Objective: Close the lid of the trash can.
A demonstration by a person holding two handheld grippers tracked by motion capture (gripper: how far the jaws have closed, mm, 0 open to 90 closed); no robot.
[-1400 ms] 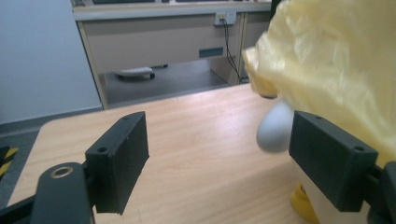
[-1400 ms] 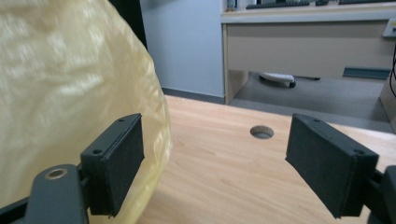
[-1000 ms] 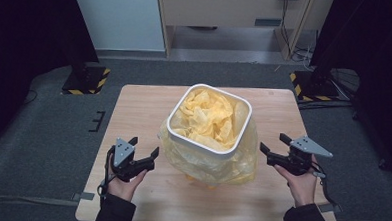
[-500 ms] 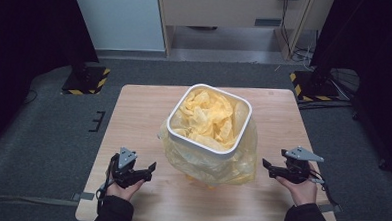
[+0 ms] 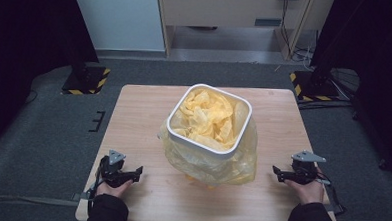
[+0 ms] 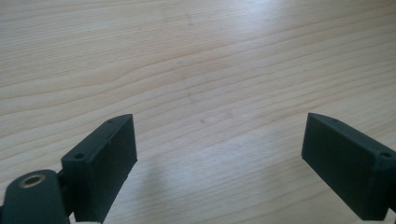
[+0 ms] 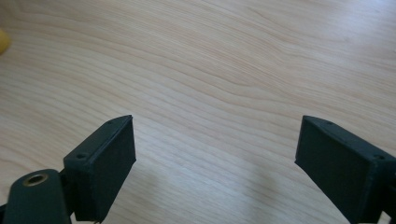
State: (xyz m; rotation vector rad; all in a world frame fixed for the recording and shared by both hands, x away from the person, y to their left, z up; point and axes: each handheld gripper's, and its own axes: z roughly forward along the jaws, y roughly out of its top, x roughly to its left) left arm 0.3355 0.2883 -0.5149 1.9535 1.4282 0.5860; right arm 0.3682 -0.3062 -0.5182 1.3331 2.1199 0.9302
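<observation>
The table (image 5: 133, 118) is of light wood with a visible grain. In its middle stands a white bin (image 5: 209, 120) lined with a yellow plastic bag (image 5: 216, 164), and the bag's loose folds spread on the wood around the bin's base.

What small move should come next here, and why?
Probably bring both claws inward to the yellow bag draped over the white bin. The left claw and right claw are open, holding nothing, apart from the bag, over the table.
</observation>
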